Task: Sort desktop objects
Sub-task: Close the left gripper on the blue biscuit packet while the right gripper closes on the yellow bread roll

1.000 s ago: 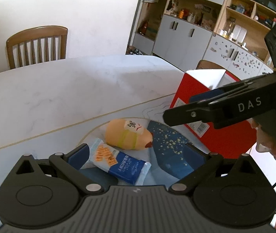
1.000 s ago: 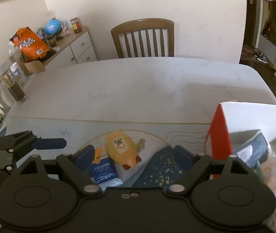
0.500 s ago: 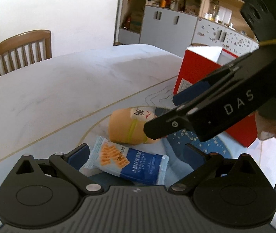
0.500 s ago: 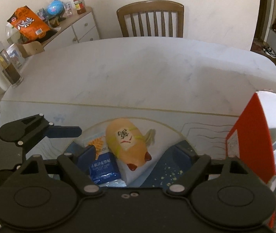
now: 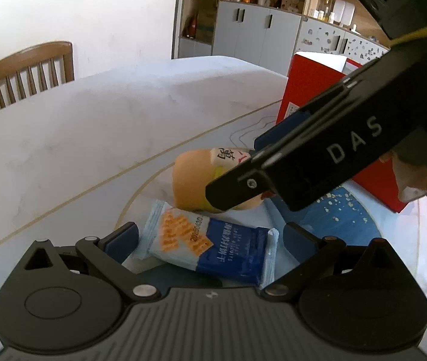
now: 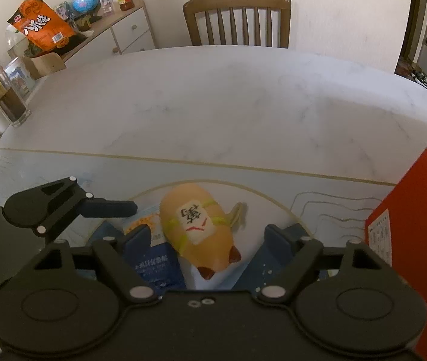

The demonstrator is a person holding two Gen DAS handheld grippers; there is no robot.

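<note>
A yellow pig-shaped plush toy (image 6: 196, 228) with a white label lies on the patterned mat; it also shows in the left wrist view (image 5: 192, 177). A blue and white biscuit packet (image 5: 210, 246) lies beside it, also seen in the right wrist view (image 6: 156, 258). My left gripper (image 5: 210, 240) is open with the packet between its fingers. My right gripper (image 6: 210, 240) is open around the plush toy, just above it. In the left wrist view the right gripper's body (image 5: 318, 162) covers part of the toy.
A red open box (image 5: 312, 90) stands to the right, also in the right wrist view (image 6: 409, 219). A wooden chair (image 6: 237, 18) is at the table's far side. A glass jar (image 6: 8, 96) and a sideboard with an orange bag (image 6: 40, 27) are at the left.
My right gripper has moved left and down over the plush toy. My left gripper has closed in on the biscuit packet. Both stay open.
</note>
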